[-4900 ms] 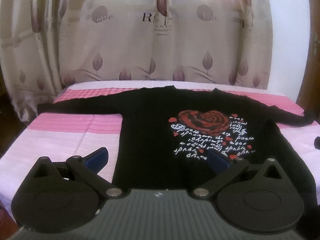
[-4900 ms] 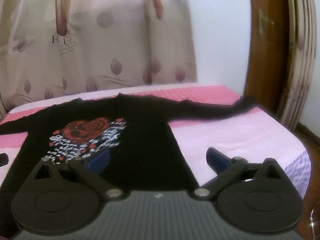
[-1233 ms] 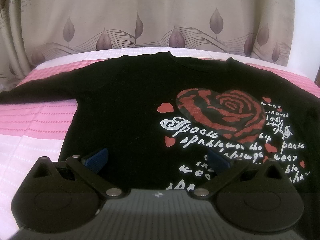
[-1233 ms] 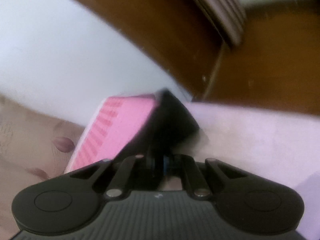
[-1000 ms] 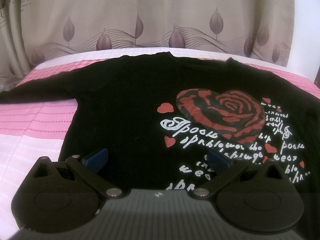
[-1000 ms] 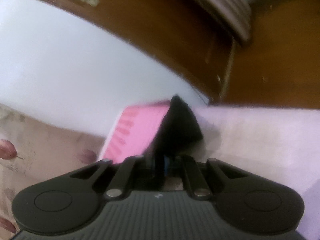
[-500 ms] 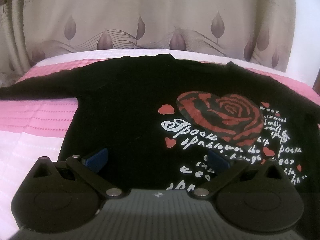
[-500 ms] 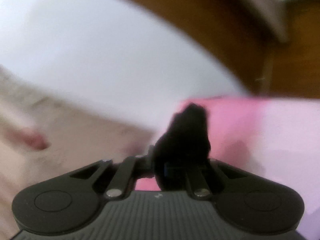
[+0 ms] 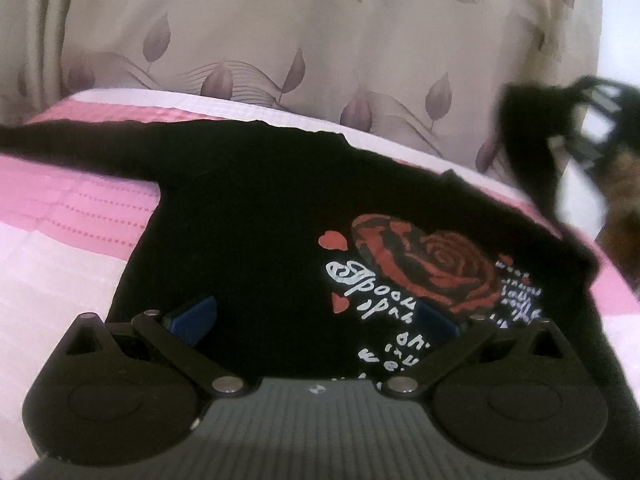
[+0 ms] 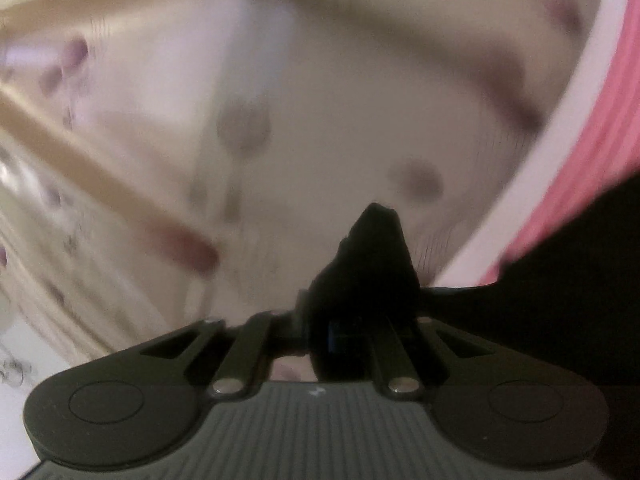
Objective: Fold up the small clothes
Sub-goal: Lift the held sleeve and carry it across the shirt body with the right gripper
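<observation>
A black long-sleeved top with a red rose heart print and white lettering lies flat, front up, on the pink and white bed cover. My left gripper is open and empty, low over the top's lower front. My right gripper is shut on the black right sleeve end. In the left wrist view it holds that sleeve lifted above the bed at the upper right. The left sleeve lies stretched out to the left.
A beige curtain with leaf patterns hangs behind the bed's far edge. A white wall strip shows at the right. The right wrist view is blurred and shows the curtain and the pink cover edge.
My right gripper has lifted the sleeve end off the bed and swung it up and inward over the top. My left gripper has tilted slightly and stays open.
</observation>
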Motion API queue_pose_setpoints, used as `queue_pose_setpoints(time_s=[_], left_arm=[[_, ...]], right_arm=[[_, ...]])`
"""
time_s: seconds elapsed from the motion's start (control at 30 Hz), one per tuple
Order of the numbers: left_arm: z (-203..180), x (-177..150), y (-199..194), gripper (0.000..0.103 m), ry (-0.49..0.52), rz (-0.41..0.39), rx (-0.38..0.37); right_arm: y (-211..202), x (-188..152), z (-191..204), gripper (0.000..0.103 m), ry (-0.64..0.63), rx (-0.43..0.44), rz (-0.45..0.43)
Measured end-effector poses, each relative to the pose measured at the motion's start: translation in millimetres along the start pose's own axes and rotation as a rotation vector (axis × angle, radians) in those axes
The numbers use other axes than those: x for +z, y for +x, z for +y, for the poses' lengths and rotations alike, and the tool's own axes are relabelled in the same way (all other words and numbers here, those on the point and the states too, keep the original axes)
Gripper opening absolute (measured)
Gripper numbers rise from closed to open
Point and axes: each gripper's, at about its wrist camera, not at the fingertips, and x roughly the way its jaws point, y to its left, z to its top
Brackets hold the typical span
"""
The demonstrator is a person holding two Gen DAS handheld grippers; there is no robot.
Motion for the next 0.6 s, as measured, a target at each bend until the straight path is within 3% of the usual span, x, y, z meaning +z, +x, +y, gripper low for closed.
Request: queue_pose_setpoints(time_s=[0.2, 0.33, 0.6], left_arm=[[13.9, -0.1, -5.1, 0.103, -0.091, -0.031, -0.065], [19.3, 0.0, -7.2, 0.103, -0.125, -0.044, -0.090], [24.8, -0.9, -9.0, 0.103, -0.161, -0.056, -0.114]], right_arm=[[66.0, -61.6, -6.4, 0.008, -0.029, -0.025, 0.146], [86.5, -89.6, -1.8, 0.008, -0.085, -0.031, 0.240], [117.0, -110.2, 4.0, 0.008, -0.249, -0.082, 0.424]])
